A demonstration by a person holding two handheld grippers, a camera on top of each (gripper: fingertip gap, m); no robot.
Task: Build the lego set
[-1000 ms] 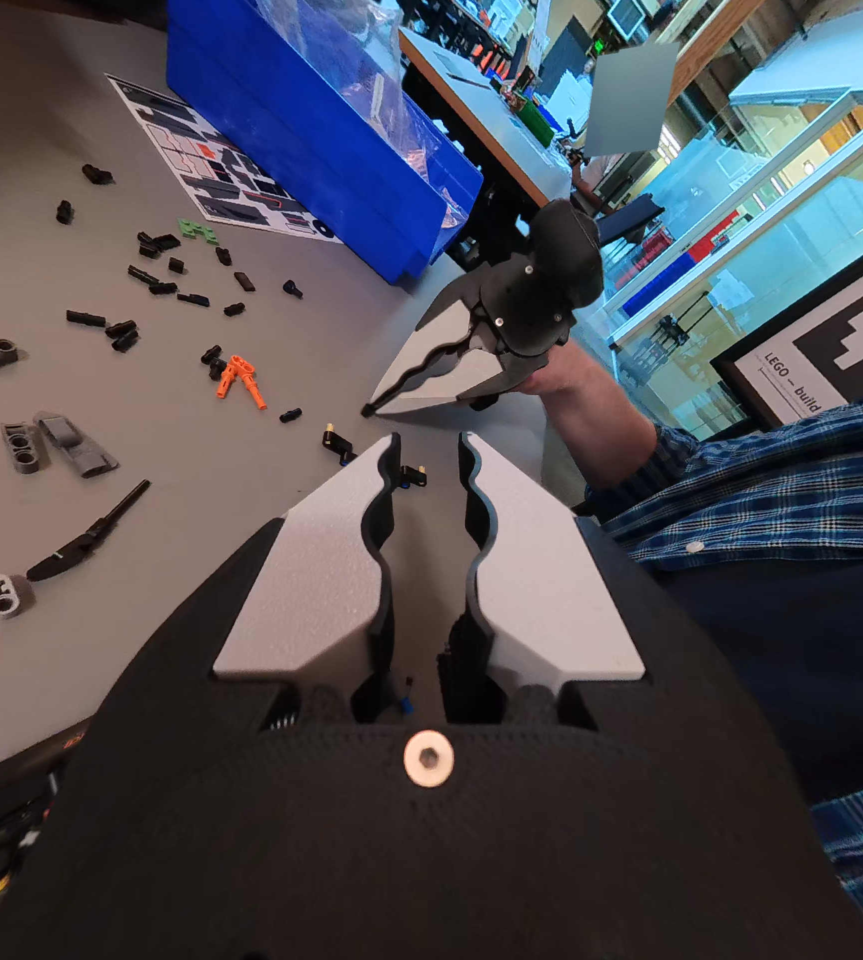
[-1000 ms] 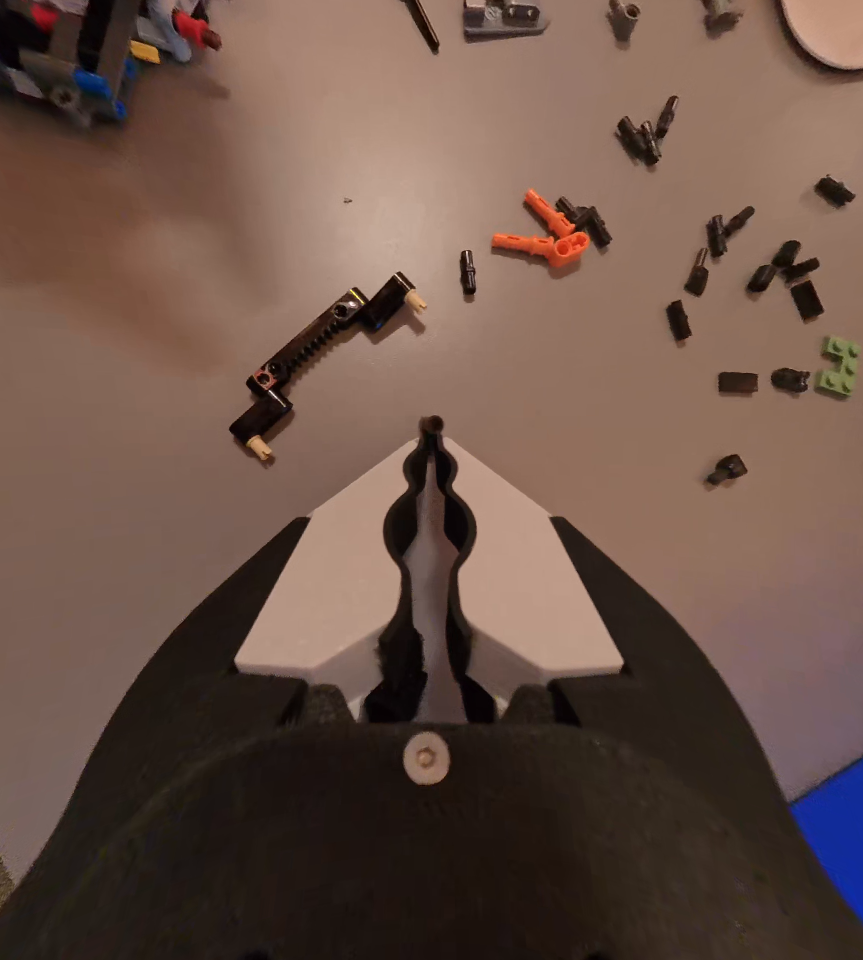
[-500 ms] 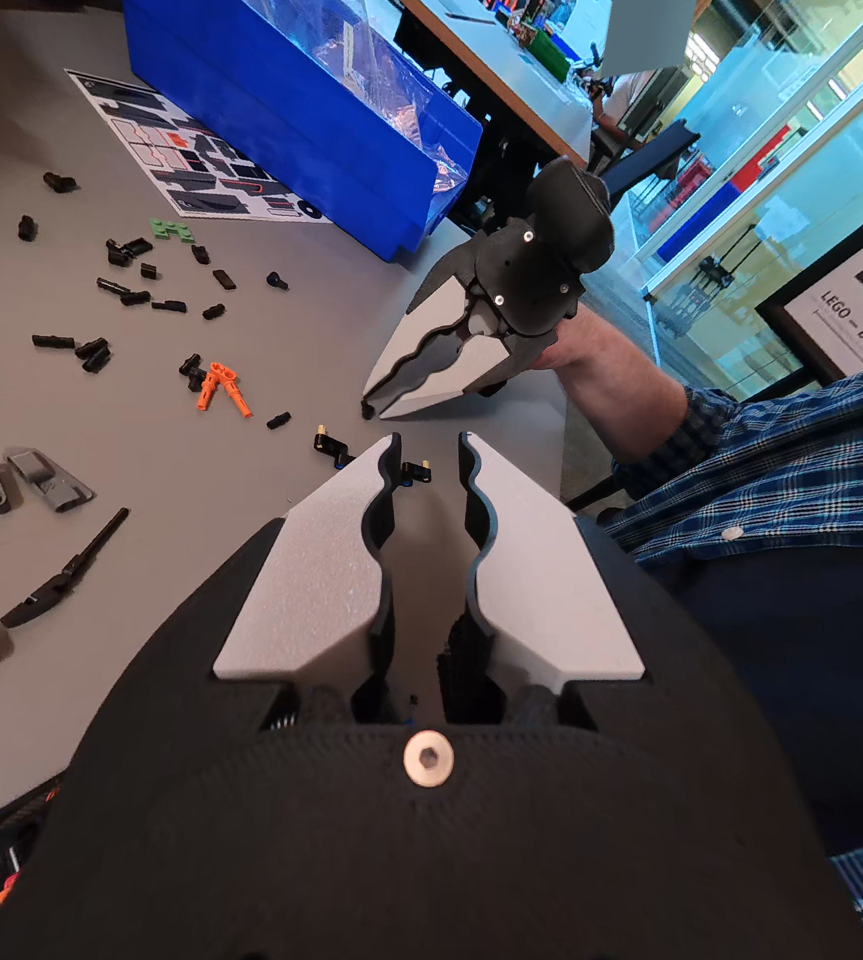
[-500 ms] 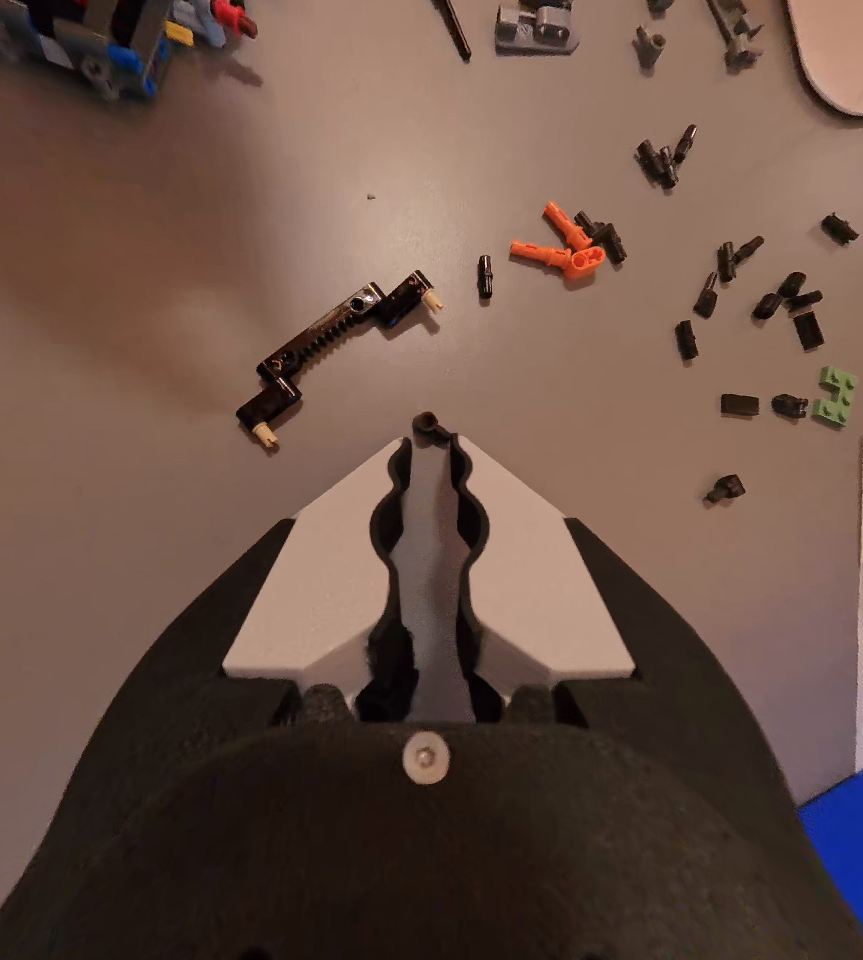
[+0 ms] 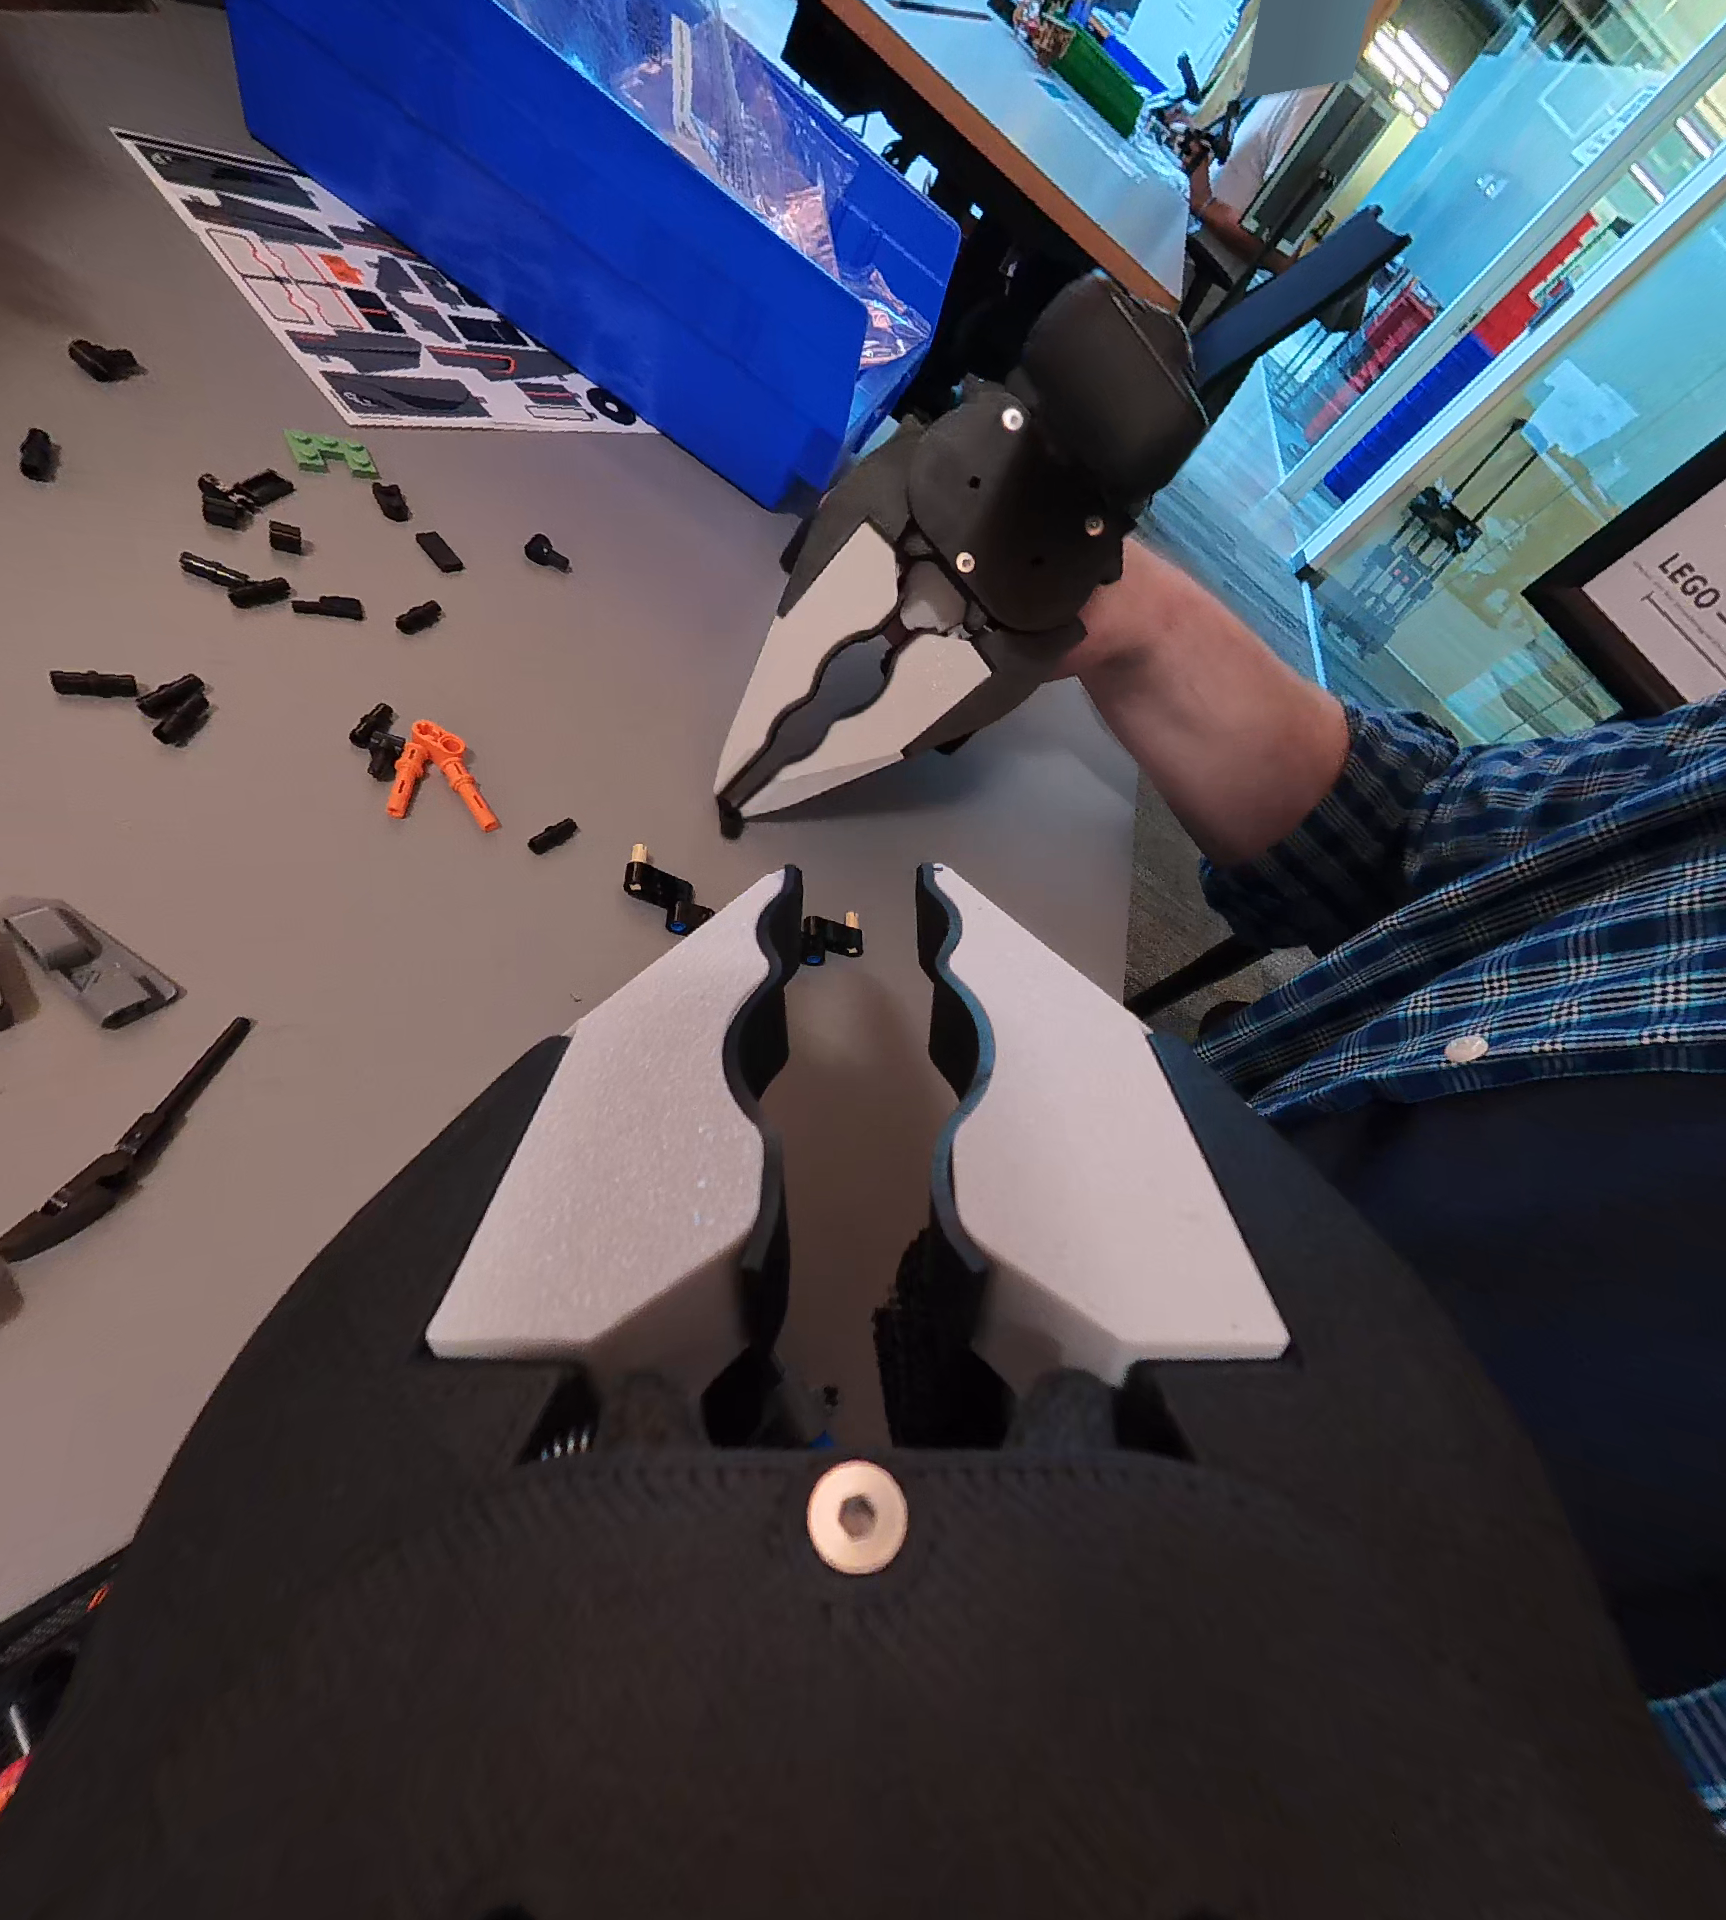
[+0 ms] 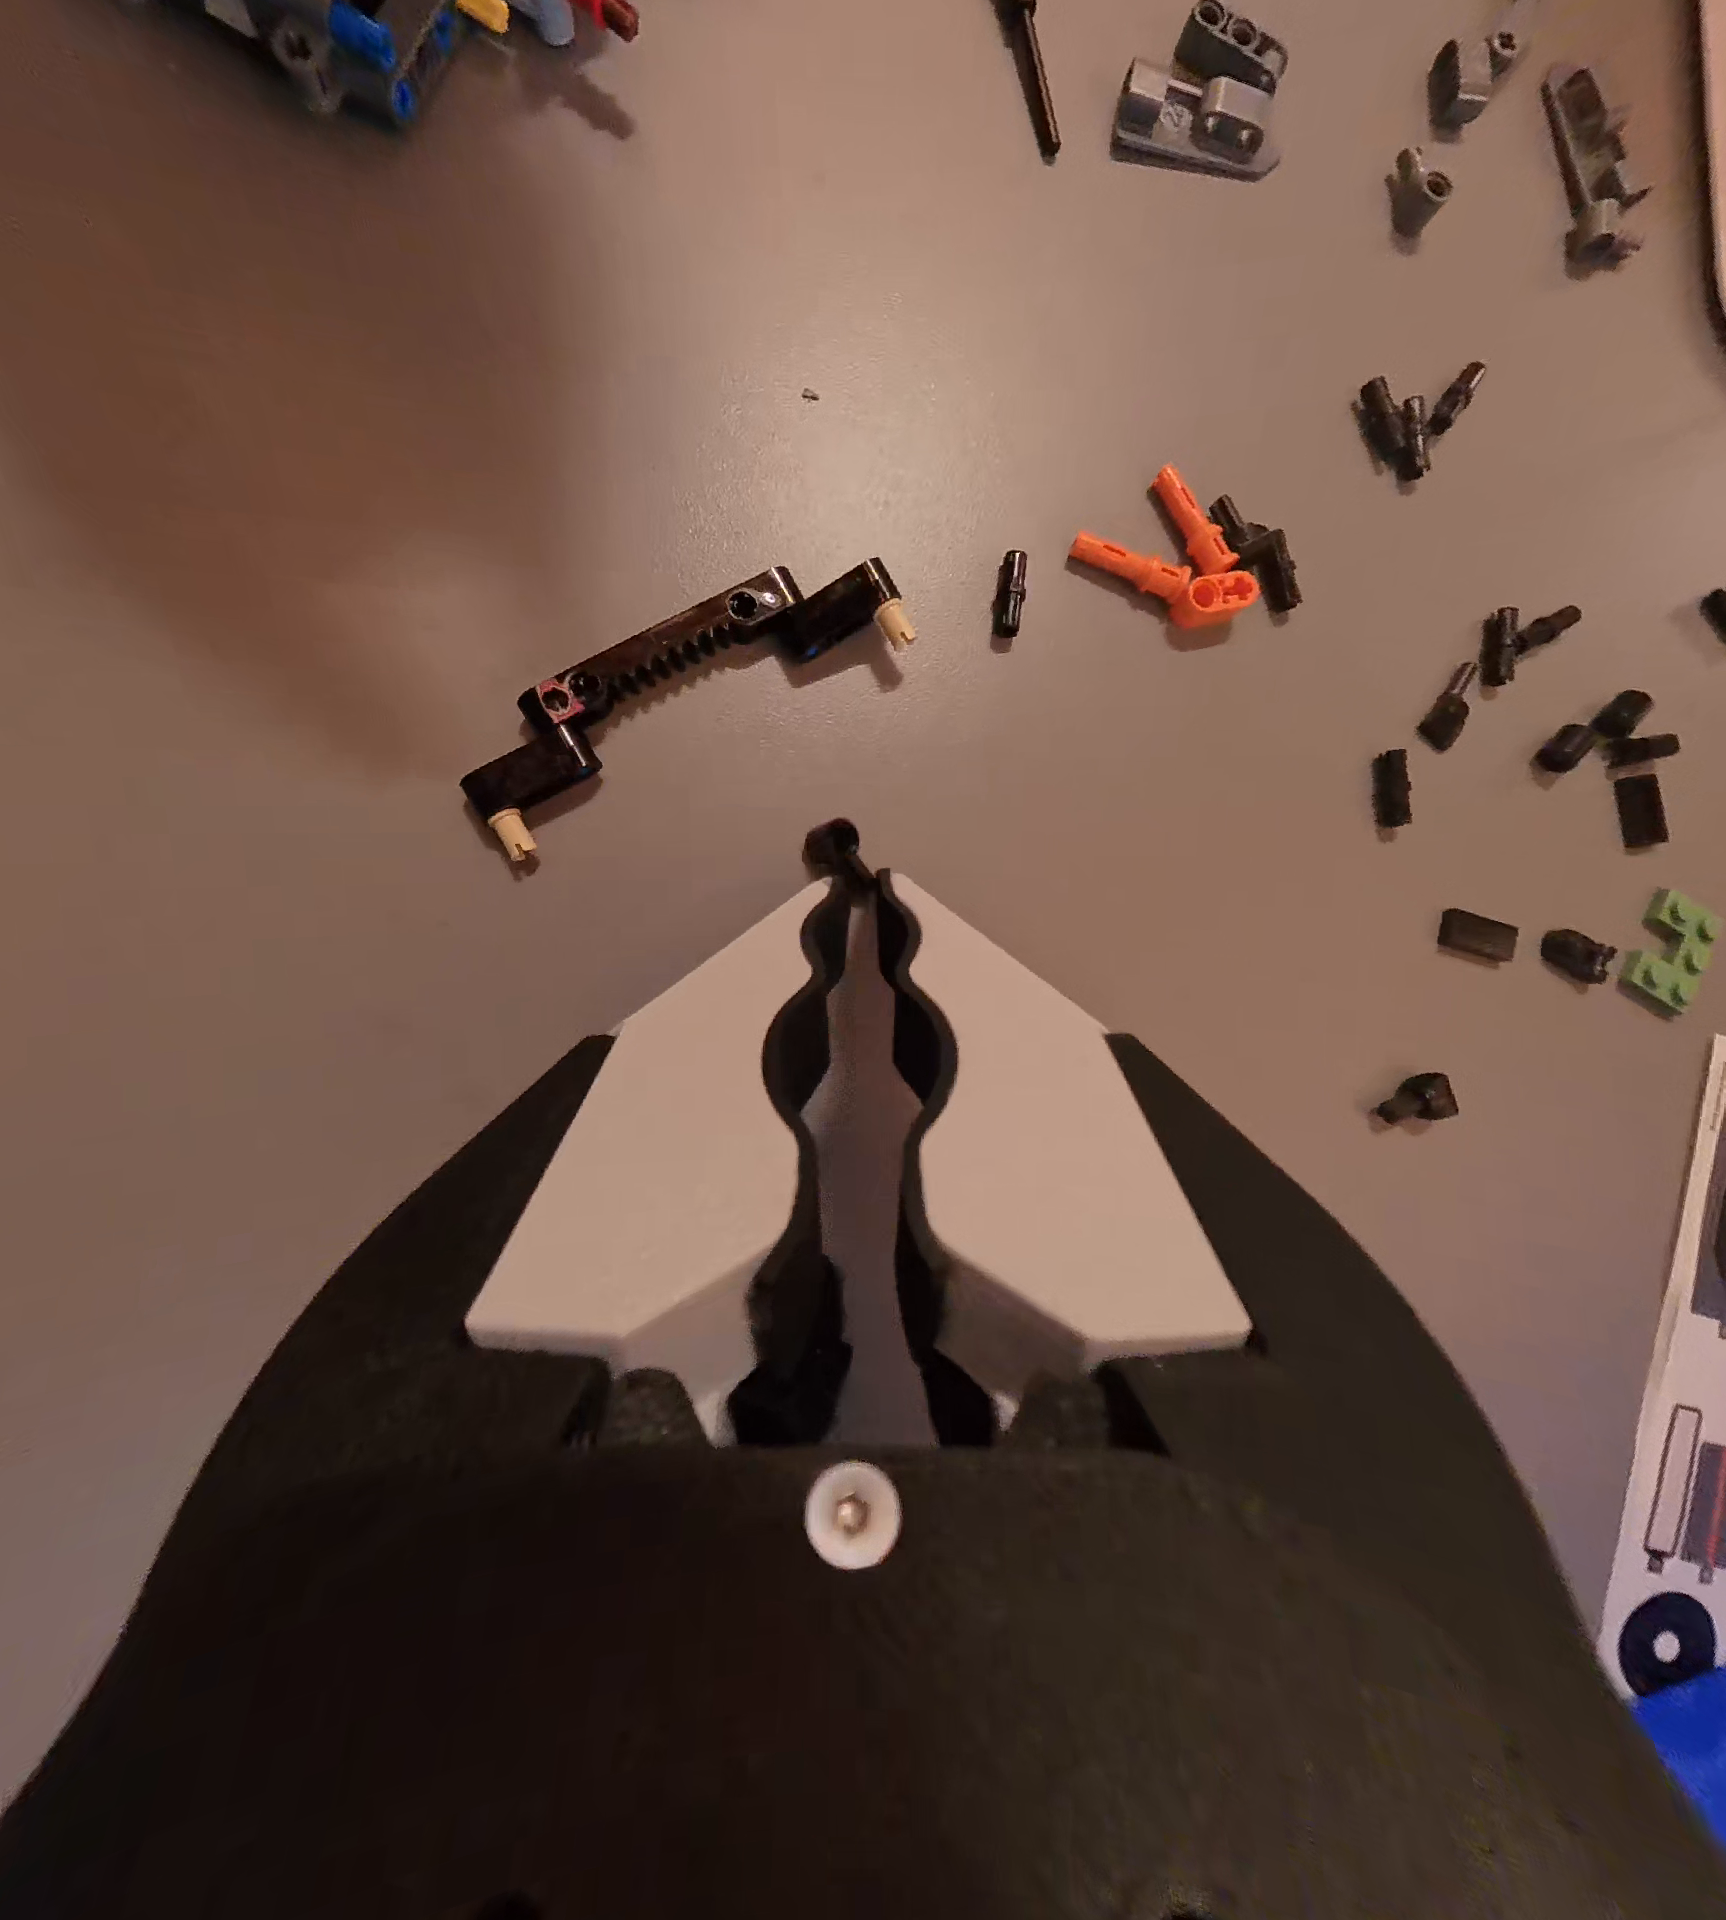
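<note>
My right gripper [image 6: 851, 878] is shut on a small black pin [image 6: 833, 844] at its tips, held just above the grey table. It also shows in the left wrist view [image 5: 734, 805], tips pointing down with the pin [image 5: 731, 819]. A black toothed rack assembly with tan pins [image 6: 677, 670] lies just beyond the right gripper's tips. My left gripper [image 5: 857, 883] is open and empty, low over the table, with the rack assembly [image 5: 672, 899] partly hidden behind its left finger.
Several loose black pins [image 6: 1586, 727], two orange pieces [image 6: 1176, 556], a green plate [image 6: 1674, 951] and grey parts [image 6: 1197, 114] lie scattered. A sticker sheet [image 5: 371, 301] and blue bin [image 5: 630, 239] stand at the back. A part-built model [image 6: 391, 47] sits far left. The left gripper's tips are roughly 15 cm from the right gripper's. My right tips are roughly 20 cm from the green plate [image 6: 1674, 951]. Look for it in the left wrist view [image 5: 333, 451] too.
My right gripper has swung and dropped nearer the table with the pin, closer to the rack assembly. My left gripper stays open and has shifted only slightly.
</note>
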